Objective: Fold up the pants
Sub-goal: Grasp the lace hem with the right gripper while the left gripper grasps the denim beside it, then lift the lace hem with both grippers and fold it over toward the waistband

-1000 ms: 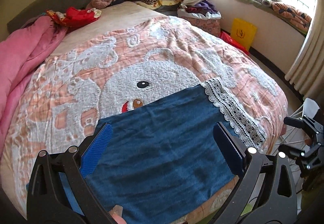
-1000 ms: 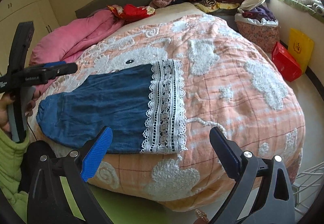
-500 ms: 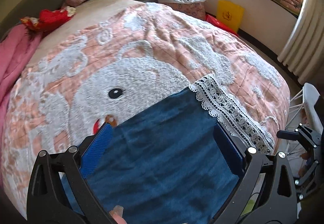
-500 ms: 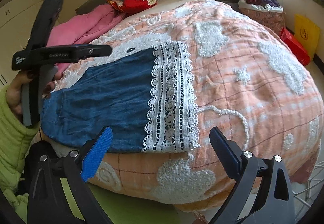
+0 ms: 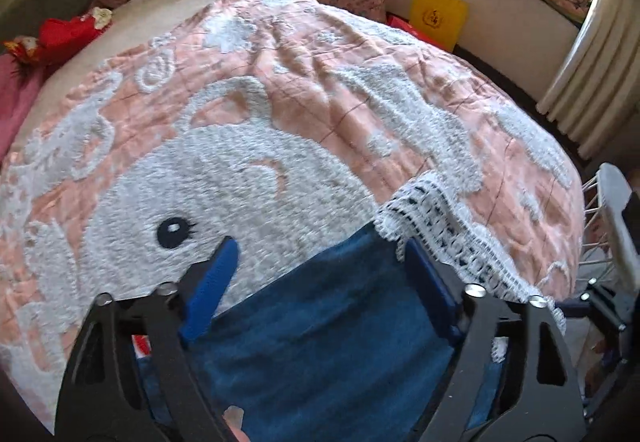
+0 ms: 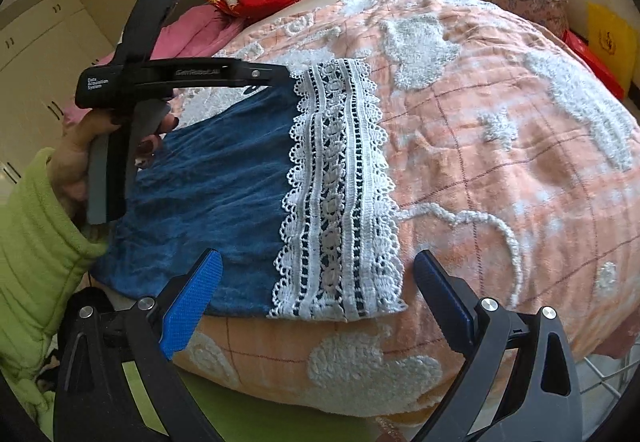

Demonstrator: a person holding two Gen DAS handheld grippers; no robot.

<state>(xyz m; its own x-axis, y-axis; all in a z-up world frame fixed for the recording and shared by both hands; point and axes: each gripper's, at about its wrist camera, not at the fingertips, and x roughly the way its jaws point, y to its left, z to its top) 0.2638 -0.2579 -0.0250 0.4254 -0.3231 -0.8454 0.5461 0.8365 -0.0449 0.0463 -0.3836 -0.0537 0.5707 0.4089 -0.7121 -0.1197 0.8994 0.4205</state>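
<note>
Pants (image 6: 216,194) are laid flat on the bed (image 6: 500,162), lace hem (image 6: 340,202) between the spread, empty right fingers (image 6: 192,306). Left fingers (image 5: 212,282) also released. A hem grab is probably needed next.

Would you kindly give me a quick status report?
Both hand-held grippers open: left, right. Blue pants flat on quilt, lace cuff ungripped. Nothing in the way.
</note>
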